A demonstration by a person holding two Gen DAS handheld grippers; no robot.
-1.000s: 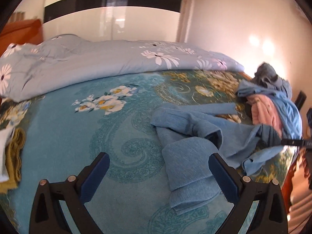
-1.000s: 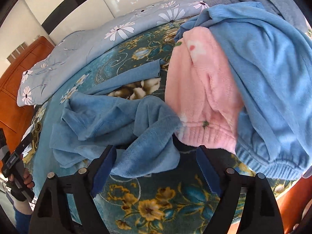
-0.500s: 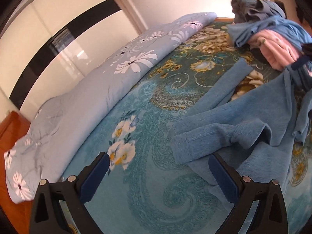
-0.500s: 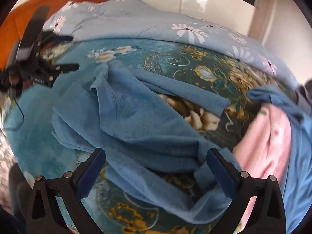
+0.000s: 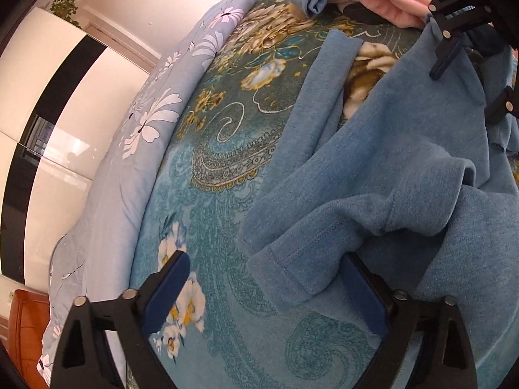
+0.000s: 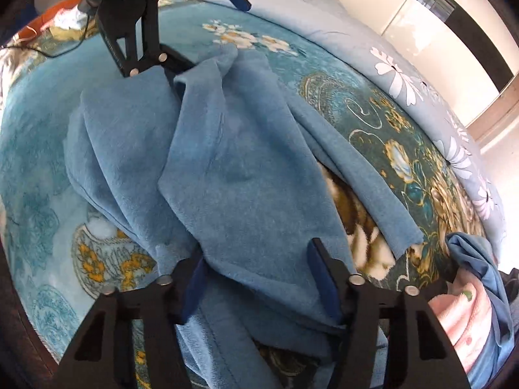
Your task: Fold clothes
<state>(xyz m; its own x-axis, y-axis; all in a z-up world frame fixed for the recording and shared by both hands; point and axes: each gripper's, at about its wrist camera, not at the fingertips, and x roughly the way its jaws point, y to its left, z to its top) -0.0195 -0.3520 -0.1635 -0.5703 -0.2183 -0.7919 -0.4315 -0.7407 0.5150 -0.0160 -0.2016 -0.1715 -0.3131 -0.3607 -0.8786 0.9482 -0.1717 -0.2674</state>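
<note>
A crumpled blue fleece garment [image 5: 405, 175] lies spread on the bed's teal floral blanket [image 5: 207, 194]. The left hand-held gripper [image 5: 264, 295] has its 2 fingers apart around a hemmed edge. The right hand-held gripper [image 6: 259, 278] is also spread wide, fleece bunched between its fingers. A pink garment [image 6: 464, 317] sits nearby in a pile

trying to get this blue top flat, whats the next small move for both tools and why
Probably close both: the left tool and right tool, each open, straddle edges of the crumpled blue garment on the bedspread, so gripping lets it be pulled flat.
</note>
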